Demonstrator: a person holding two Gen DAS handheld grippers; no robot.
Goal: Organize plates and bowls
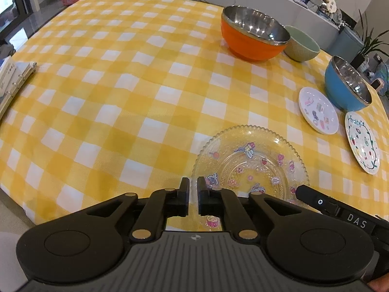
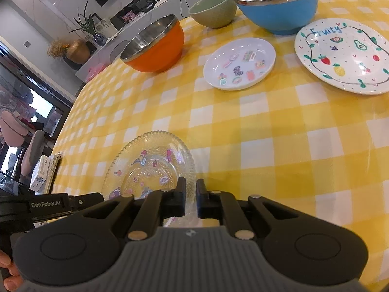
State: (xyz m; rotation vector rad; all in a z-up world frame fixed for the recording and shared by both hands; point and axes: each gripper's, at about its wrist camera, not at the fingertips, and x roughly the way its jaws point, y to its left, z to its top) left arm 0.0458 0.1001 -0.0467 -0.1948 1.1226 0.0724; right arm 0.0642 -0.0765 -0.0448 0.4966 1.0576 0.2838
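Note:
A clear glass plate [image 1: 252,160] [image 2: 150,165] with cartoon stickers lies flat on the yellow checked tablecloth. My left gripper [image 1: 193,182] stands at its left rim with a narrow gap between the jaws; the rim sits in the gap, not pressed. My right gripper [image 2: 191,183] is shut on the plate's opposite rim. Farther back stand an orange steel-lined bowl [image 1: 252,36] [image 2: 155,46], a green bowl [image 1: 302,45] [image 2: 214,9] and a blue steel-lined bowl [image 1: 345,85] [image 2: 277,7]. A small white sticker plate [image 1: 318,109] [image 2: 239,63] and a "Fruity" plate [image 1: 362,142] [image 2: 342,56] lie near the blue bowl.
A ring binder with a box [image 1: 14,82] [image 2: 46,175] rests at the table's left edge. A wide stretch of tablecloth [image 1: 121,85] lies left of the bowls. Behind the table runs a counter [image 1: 316,2] with packets and a plant.

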